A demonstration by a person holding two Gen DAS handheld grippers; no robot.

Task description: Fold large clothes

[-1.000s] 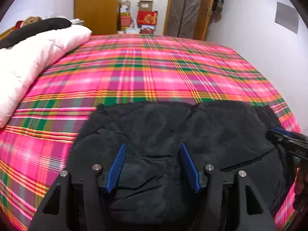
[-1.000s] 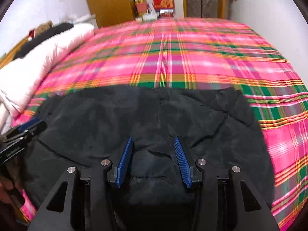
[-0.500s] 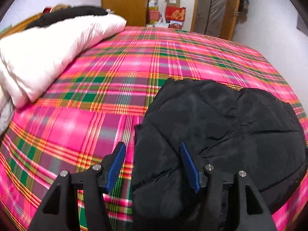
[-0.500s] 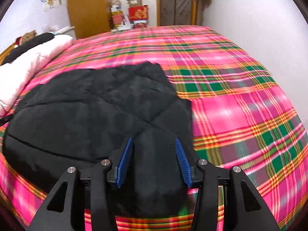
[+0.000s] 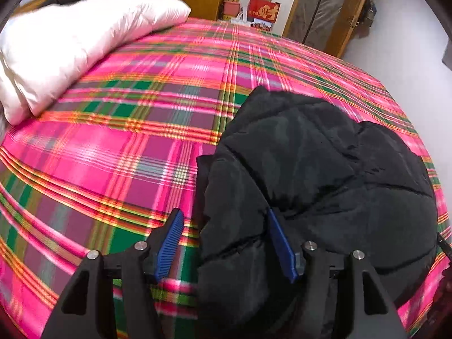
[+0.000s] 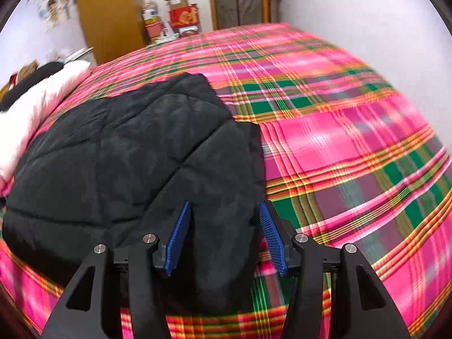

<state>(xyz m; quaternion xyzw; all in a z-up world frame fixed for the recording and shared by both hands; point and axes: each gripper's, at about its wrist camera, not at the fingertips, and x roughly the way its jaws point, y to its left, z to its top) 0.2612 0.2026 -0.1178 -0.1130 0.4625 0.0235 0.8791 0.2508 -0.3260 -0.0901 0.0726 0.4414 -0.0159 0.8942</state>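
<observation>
The left gripper (image 5: pixel 223 238) hangs over the near left corner of a black quilted jacket (image 5: pixel 319 175), its blue-padded jaws opening, with the jacket's edge lying between the pads but not pinched; the left pad stands over bare bedspread, the right one against the black fabric. The right gripper (image 6: pixel 224 233) hangs over the jacket's near right corner (image 6: pixel 135 152), its jaws likewise opening, a fold of the padded cloth between the pads and no grip on it. The jacket lies folded into a thick bundle on the pink, green and orange plaid bedspread (image 5: pixel 127 152), at the near edge of the bed, with open plaid stretching beyond it on the far side and to either flank. Left of the jacket, along the bed's side, lies a pale pink duvet (image 5: pixel 76 45), rolled up, with a dark garment on top of it. Beyond the far end of the bedspread stand a wooden wardrobe (image 6: pixel 107 11) and stacked boxes, among them a red box (image 5: pixel 264 11), against a white wall.
</observation>
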